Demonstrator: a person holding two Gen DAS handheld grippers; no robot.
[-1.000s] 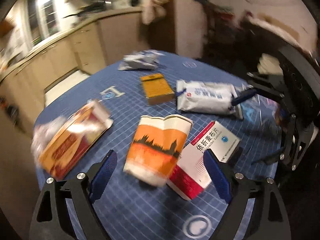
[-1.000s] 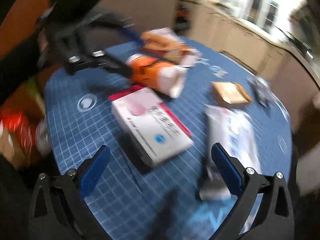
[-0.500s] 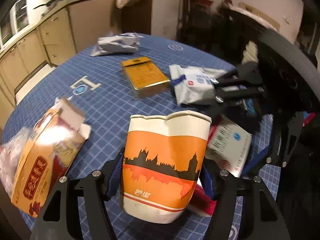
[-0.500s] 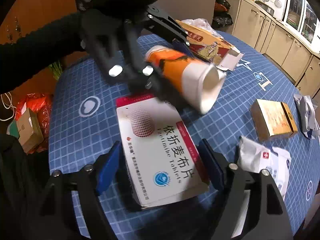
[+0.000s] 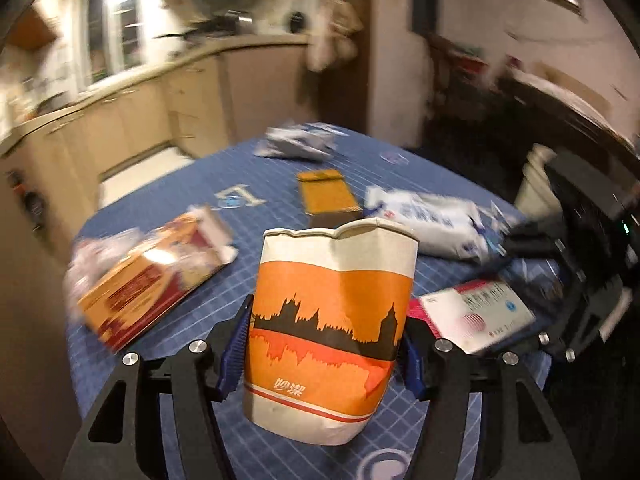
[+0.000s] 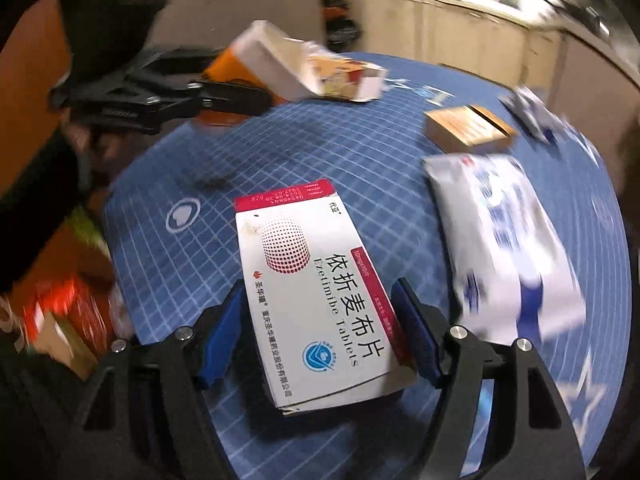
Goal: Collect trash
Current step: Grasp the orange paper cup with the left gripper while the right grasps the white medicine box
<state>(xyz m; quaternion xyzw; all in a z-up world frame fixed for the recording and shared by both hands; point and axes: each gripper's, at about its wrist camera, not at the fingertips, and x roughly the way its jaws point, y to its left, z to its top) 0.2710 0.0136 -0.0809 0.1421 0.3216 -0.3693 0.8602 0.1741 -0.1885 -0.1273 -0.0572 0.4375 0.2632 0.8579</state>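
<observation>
Kitchen, blue grid table (image 5: 192, 320). My left gripper (image 5: 324, 356) pinches crumpled paper cup (image 5: 332, 312), off table; may crush/slip. My right gripper (image 6: 320, 332) straddles tablet box (image 6: 316, 292), contact unclear; could slide.

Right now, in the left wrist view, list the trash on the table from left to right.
Torn orange-and-red carton → crushed orange-and-white paper cup held in the left gripper → white-and-red tablet box

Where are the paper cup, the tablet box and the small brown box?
paper cup (image 5: 328, 312): left wrist view, orange printed side.
tablet box (image 6: 316, 292): right wrist view, white top face.
small brown box (image 6: 468, 128): right wrist view, top face.
</observation>
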